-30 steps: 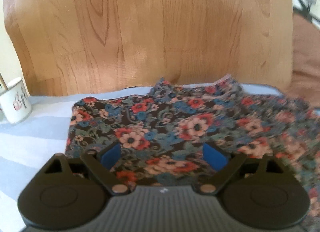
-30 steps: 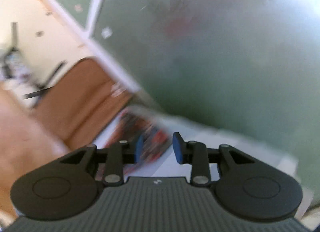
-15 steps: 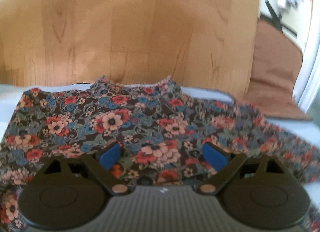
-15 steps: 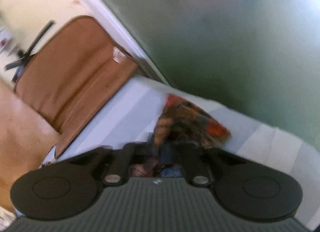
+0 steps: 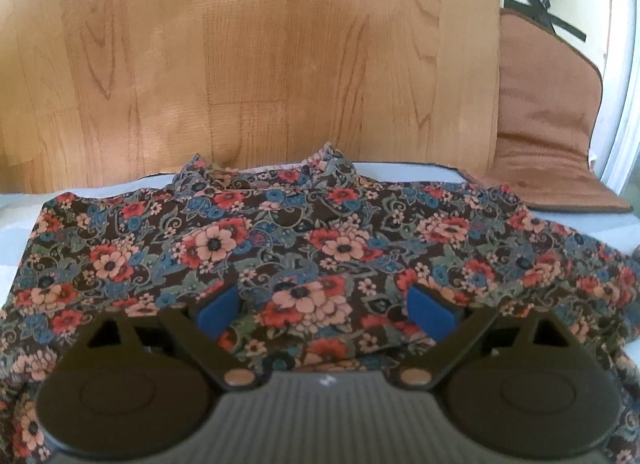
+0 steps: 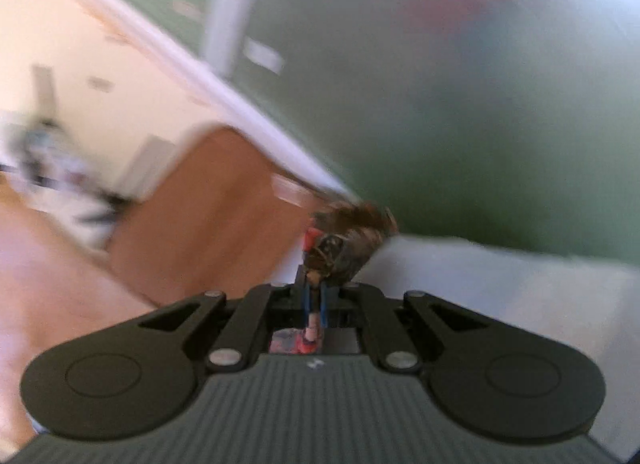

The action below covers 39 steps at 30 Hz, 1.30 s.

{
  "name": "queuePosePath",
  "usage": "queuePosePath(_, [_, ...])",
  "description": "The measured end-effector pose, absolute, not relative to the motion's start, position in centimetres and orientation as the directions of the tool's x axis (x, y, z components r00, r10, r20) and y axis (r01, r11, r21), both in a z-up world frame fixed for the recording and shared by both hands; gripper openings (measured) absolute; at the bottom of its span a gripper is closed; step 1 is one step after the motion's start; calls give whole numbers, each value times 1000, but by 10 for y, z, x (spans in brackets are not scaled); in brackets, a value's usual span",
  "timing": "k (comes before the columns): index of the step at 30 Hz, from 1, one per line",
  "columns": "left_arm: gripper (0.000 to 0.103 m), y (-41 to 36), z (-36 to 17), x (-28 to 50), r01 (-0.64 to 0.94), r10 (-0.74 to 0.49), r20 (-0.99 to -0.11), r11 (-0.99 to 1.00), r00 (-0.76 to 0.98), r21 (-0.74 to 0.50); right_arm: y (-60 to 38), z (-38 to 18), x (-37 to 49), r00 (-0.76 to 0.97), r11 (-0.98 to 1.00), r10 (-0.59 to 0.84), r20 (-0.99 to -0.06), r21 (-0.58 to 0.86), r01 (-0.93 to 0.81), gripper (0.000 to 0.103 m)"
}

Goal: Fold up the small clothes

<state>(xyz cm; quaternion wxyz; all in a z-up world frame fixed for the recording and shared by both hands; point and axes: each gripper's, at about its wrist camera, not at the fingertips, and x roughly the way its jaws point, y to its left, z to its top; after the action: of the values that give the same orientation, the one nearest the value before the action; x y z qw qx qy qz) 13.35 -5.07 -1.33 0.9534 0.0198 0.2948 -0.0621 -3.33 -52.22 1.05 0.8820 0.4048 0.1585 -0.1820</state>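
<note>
A dark floral garment (image 5: 280,232) with red, pink and blue flowers lies spread on the pale striped cloth (image 5: 24,200). My left gripper (image 5: 326,310) hovers just over its near part, blue pads wide apart, nothing pinched between them. In the right wrist view, my right gripper (image 6: 314,304) is shut on an edge of the same floral garment (image 6: 344,240). A bunched fold of the fabric sticks up past the fingertips, lifted off the pale surface (image 6: 500,288). The right view is motion-blurred.
A wooden panel (image 5: 248,64) rises behind the surface. A brown cushioned chair (image 5: 548,136) stands at the right, also seen as the brown chair (image 6: 208,208) in the right wrist view. A green wall (image 6: 460,104) lies beyond the surface's far edge.
The right gripper's jaws closed onto the garment's edge and lifted it. The left gripper slid to the right over the garment; the white mug at the left went out of view.
</note>
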Motion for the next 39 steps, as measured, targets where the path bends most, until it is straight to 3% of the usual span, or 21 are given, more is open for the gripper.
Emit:
queuePosePath(3, [95, -49, -9, 132, 161, -135, -573, 987, 809, -4, -525, 1, -31, 858, 563, -212, -467, 659, 498, 7])
queuePosePath(9, [94, 8, 31, 108, 218, -320, -485, 942, 814, -256, -475, 100, 3, 939, 717, -141, -315, 621, 316, 7])
queuePosePath(13, [95, 76, 57, 95, 153, -348, -410, 886, 843, -437, -380, 178, 62, 980, 837, 34, -197, 541, 80, 7])
queuePosePath(17, [95, 136, 64, 81, 80, -316, -370, 843, 873, -532, -257, 222, 117, 951, 885, 270, -147, 428, -185, 7])
queuePosePath(21, [95, 175, 64, 67, 41, -289, -344, 815, 894, -578, -130, 199, 154, 842, 838, 499, -208, 364, -406, 8])
queuePosePath(24, [96, 191, 62, 68, 15, -263, -348, 816, 900, -578, -63, 143, 178, 660, 752, 656, -367, 398, -526, 21])
queuePosePath(26, [96, 200, 59, 72, -15, -236, -376, 830, 896, -557, -51, 112, 184, 605, 763, 646, -465, 376, -526, 23])
queuePosePath(30, [96, 211, 55, 90, -51, -199, -438, 867, 876, -496, -127, 111, 179, 722, 822, 561, -405, 372, -430, 24])
queuePosePath(33, [95, 213, 53, 113, -36, -222, -486, 883, 846, -467, -200, 111, 176, 815, 888, 412, -407, 378, -261, 34])
queuePosePath(35, [93, 209, 51, 125, -18, -256, -516, 884, 817, -467, -235, 103, 177, 840, 923, 309, -446, 352, -152, 35])
queuePosePath(39, [78, 180, 45, 146, 68, -349, -582, 891, 734, -448, -281, 70, 173, 828, 949, 199, -525, 315, -28, 37])
